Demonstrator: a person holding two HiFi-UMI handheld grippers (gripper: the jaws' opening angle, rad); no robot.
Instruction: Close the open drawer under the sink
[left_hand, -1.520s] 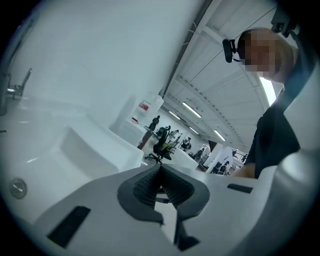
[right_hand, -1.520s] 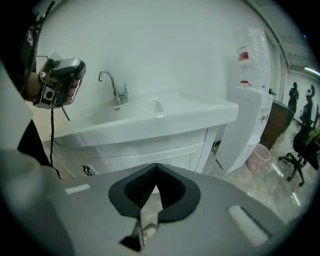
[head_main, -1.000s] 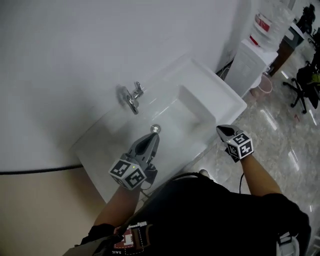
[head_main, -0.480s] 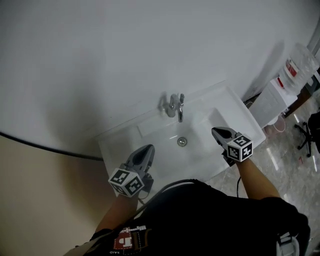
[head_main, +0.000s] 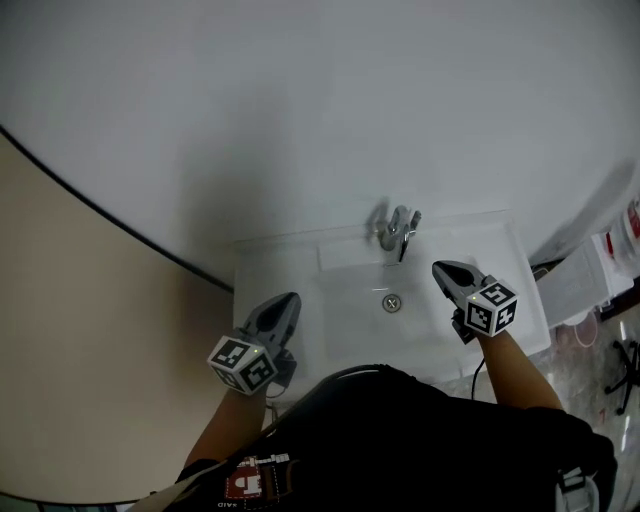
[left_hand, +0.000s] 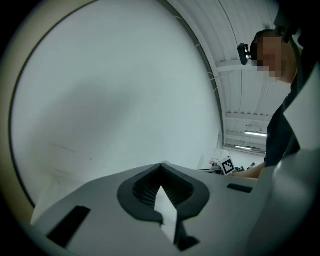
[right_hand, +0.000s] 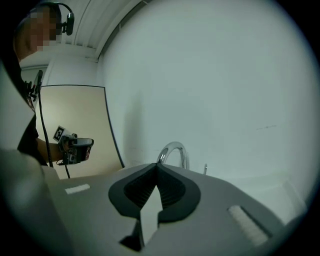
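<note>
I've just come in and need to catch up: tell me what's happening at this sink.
A person stands at a white sink with a gripper in each hand. The left gripper hangs over the sink's left edge, the right gripper over its right side, by the faucet. Both are shut and empty. No drawer shows: the person's body hides what lies under the sink.
</note>
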